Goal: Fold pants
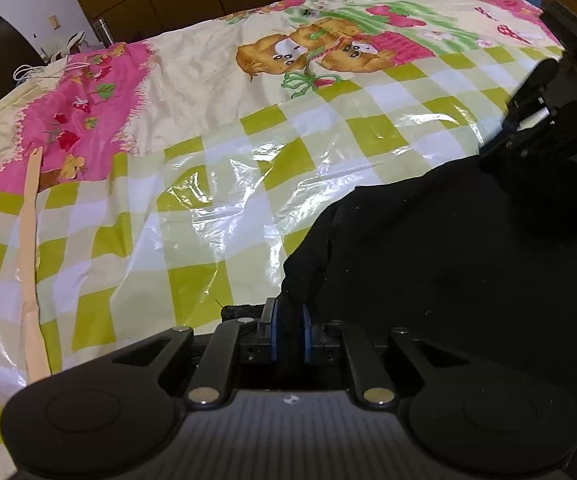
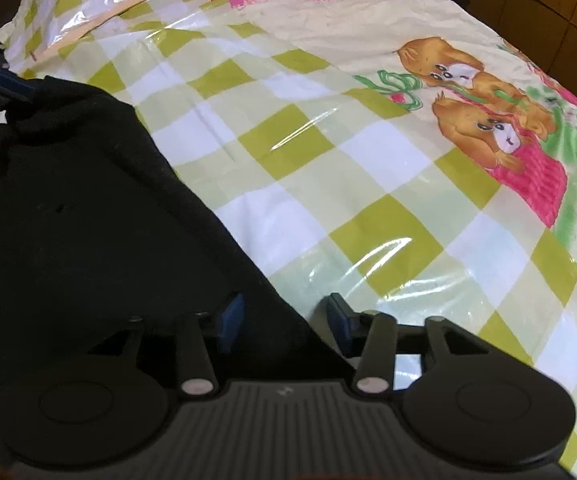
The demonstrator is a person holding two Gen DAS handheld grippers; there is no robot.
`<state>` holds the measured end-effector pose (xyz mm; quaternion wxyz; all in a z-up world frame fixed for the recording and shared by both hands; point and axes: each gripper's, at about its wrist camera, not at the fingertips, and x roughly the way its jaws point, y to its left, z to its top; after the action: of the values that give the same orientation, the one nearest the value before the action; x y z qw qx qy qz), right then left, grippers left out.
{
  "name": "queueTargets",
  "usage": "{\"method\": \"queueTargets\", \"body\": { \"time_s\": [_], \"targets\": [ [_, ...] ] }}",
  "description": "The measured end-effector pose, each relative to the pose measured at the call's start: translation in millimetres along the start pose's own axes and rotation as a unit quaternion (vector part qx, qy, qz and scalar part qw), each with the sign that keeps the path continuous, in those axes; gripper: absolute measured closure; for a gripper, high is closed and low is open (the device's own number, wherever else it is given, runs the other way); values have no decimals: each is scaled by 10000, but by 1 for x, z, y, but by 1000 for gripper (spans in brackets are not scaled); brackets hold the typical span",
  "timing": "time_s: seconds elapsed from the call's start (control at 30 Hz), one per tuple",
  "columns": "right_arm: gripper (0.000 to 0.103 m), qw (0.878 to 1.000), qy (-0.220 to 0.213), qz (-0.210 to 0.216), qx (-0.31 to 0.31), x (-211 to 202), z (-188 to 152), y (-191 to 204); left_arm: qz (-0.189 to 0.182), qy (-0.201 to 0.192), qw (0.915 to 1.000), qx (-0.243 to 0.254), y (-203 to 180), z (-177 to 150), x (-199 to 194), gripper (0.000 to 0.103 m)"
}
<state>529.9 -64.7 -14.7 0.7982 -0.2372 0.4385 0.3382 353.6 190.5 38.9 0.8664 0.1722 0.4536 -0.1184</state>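
Now pants [image 1: 448, 248] betw. both grippers' jaws.

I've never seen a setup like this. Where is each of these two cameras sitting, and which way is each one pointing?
Left wrist view: sits on the left gripper, looking down along its fingers, shut on the black pants; the right gripper shows at far right.
Right wrist view: sits on the right gripper, looking down across the bed; its blue pads stand apart around the pants' edge.
Both share the pants, the checked bedsheet, its bear print and a pale wooden stick.
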Motion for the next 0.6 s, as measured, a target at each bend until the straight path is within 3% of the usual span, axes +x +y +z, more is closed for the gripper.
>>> {"method": "queueTargets", "body": {
  "time_s": [0.03,0.17,0.33,0.47,0.6],
  "targets": [
    [98,10000,5,23,18,-2,0,3,4,-24,10000,-43,1,-1,-2,78],
    [99,9997,129,-19,-229,-13,-2,21,35,-105,9999,-70,-2,-7,-13,80],
    [99,9997,-221,62,-39,-65,-9,35,48,-352,9992,-202,-1,-24,-48,82],
    [100,9987,-475,204,-54,-128,-26,68,-111,-623,9970,-443,-5,-58,-91,87],
    [100,9966,-565,594,-55,-176,-61,126,-235,-588,9965,-551,-23,-110,-116,87]
  ]
}}
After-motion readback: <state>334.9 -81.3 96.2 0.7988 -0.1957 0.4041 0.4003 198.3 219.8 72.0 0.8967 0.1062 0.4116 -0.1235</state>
